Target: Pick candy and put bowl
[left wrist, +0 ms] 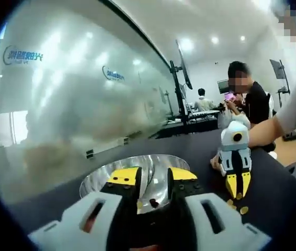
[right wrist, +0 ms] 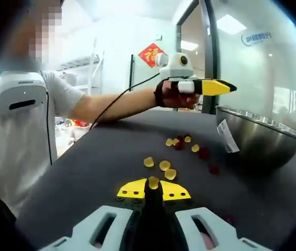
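Above the steel bowl [left wrist: 117, 173] my left gripper [left wrist: 154, 179] stands open; a dark red candy [left wrist: 154, 202] lies inside the bowl. My right gripper [right wrist: 154, 184] is shut on a yellow candy [right wrist: 153, 182] just above the black table [right wrist: 101, 157]. Loose yellow candies [right wrist: 164, 165] and red candies [right wrist: 204, 152] lie ahead of it, left of the bowl [right wrist: 258, 138]. In the right gripper view the left gripper [right wrist: 211, 87] hovers over the bowl's rim. From the left gripper view, the right gripper [left wrist: 238, 188] points down at candies [left wrist: 243, 209] on the table.
A frosted glass wall [left wrist: 75, 94] runs along the table's far edge behind the bowl. The person holding the grippers stands at the table's side [right wrist: 27, 115]. Another person [left wrist: 250, 99] sits at desks with monitors [left wrist: 183, 65] in the background.
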{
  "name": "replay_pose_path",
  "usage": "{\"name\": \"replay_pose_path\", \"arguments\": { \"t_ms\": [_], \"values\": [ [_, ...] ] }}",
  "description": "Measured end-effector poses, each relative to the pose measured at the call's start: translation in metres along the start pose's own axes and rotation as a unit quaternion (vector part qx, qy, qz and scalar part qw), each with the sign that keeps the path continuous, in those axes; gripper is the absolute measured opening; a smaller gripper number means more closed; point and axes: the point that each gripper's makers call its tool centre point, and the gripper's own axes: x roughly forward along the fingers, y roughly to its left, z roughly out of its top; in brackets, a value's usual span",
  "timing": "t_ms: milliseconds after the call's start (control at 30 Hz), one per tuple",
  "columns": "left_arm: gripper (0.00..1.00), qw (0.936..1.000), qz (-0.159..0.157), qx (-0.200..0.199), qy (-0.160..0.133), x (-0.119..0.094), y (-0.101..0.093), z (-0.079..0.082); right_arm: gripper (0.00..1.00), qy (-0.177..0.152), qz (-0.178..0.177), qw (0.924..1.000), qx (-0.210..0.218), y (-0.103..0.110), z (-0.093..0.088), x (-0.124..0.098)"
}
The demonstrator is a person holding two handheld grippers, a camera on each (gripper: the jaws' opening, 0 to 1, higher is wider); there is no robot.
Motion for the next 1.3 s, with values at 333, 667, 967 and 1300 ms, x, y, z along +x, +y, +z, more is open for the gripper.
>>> {"name": "replay_pose_path", "arguments": {
  "t_ms": [333, 667, 967, 1300],
  "values": [
    [0.13, 0.9996, -0.015, -0.021, -0.010, -0.019, -0.002, -0.003, 0.03, -0.004, 0.002, 1.0000, 0.001, -0.001, 0.004, -0.003],
    [0.15, 0.9969, -0.076, 0.000, 0.024, -0.035, -0.033, -0.013, 0.03, -0.069, -0.065, 0.9949, -0.033, -0.069, 0.088, -0.043],
    [0.15, 0.9925, -0.114, -0.008, 0.042, -0.037, -0.050, -0.023, 0.04, -0.051, -0.124, 0.9904, -0.034, -0.146, 0.120, -0.043],
    [0.13, 0.9910, -0.124, -0.009, 0.051, -0.039, -0.053, -0.029, 0.14, -0.050, -0.130, 0.9902, 0.006, -0.159, 0.101, -0.029]
  ]
}}
